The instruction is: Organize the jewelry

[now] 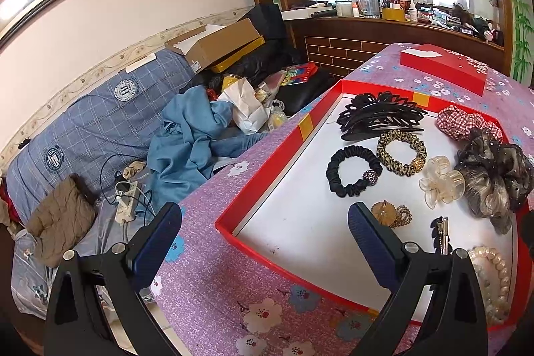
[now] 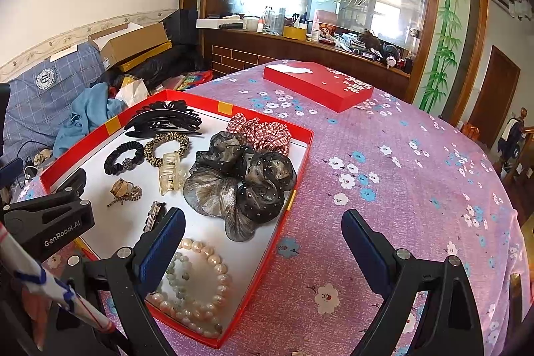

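tray: red box (image 2: 302, 162) with a white floor sits on the flowered purple tablecloth (image 2: 400, 175); all the pieces lie loose inside it, none lifted.
left gripper (image 1: 265, 234): jaws spread wide and holding nothing, hovering over the tray's near left corner.
right gripper (image 2: 263, 234): jaws also wide apart and empty, straddling the tray's right wall.
lid: matching red lid (image 2: 317, 85) lies well apart at the far side of the table.
pearl strands (image 2: 200, 282): near corner of the tray, probably the heaviest piece; beads look smooth and likely to roll off the pads, so pinch across the strand, not one bead.
organza scrunchie (image 2: 243, 186): large, soft and very light by the look of it; it overlaps the checked scrunchie (image 2: 263, 130), so grab a deep fold to keep it from dragging its neighbour.
black claw clip (image 2: 163, 119): stiff plastic at the far end; thin teeth look breakable, take it across the solid spine.
clear claw clip (image 2: 170, 174): glossy, likely slippery; grip the flat body between the wings.
black hair tie (image 2: 123, 157) and leopard hair tie (image 2: 167, 145): just beside each other, springy and light; pinch one side of the ring.
brooch (image 2: 123, 189): small, ornate, probably delicate; hold its edges gently.
metal clip (image 2: 153, 216): thin and flat on the floor, hardest to get under; approach low at its raised end.
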Action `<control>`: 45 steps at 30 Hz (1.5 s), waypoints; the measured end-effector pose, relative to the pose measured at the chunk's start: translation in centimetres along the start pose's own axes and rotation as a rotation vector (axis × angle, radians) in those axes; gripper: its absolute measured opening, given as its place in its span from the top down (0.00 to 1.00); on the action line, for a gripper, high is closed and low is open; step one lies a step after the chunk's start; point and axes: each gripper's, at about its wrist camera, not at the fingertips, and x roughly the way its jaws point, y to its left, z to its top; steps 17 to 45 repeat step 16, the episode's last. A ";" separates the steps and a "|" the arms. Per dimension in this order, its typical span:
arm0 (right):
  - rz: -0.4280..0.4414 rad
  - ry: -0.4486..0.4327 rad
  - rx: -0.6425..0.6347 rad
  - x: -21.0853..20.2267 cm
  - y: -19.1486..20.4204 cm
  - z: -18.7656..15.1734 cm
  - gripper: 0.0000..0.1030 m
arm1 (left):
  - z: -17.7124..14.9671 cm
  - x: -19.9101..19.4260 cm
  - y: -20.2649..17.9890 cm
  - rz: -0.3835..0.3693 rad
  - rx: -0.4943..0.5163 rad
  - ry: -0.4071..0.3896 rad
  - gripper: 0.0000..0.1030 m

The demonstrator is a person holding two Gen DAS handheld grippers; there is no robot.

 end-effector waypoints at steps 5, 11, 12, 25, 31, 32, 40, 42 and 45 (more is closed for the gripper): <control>-0.017 0.003 0.008 0.2 -0.1 0.1 0.06 | 0.2 0.2 -0.4 -0.016 -0.003 0.002 0.03; -0.038 0.008 0.040 0.5 -0.8 0.4 0.05 | 0.4 0.4 -0.9 0.005 0.008 0.019 0.03; -0.038 0.015 0.048 0.5 -1.1 0.4 0.06 | 0.3 0.2 -0.6 0.014 0.009 0.023 0.03; -0.068 0.026 0.113 -1.1 -4.5 0.0 0.06 | 0.8 -2.8 -1.5 -0.095 0.057 0.006 0.03; -0.068 0.026 0.113 -1.1 -4.5 0.0 0.06 | 0.8 -2.8 -1.5 -0.095 0.057 0.006 0.03; -0.068 0.026 0.113 -1.1 -4.5 0.0 0.06 | 0.8 -2.8 -1.5 -0.095 0.057 0.006 0.03; -0.068 0.026 0.113 -1.1 -4.5 0.0 0.06 | 0.8 -2.8 -1.5 -0.095 0.057 0.006 0.03; -0.068 0.026 0.113 -1.1 -4.5 0.0 0.06 | 0.8 -2.8 -1.5 -0.095 0.057 0.006 0.03; -0.068 0.026 0.113 -1.1 -4.5 0.0 0.06 | 0.8 -2.8 -1.5 -0.095 0.057 0.006 0.03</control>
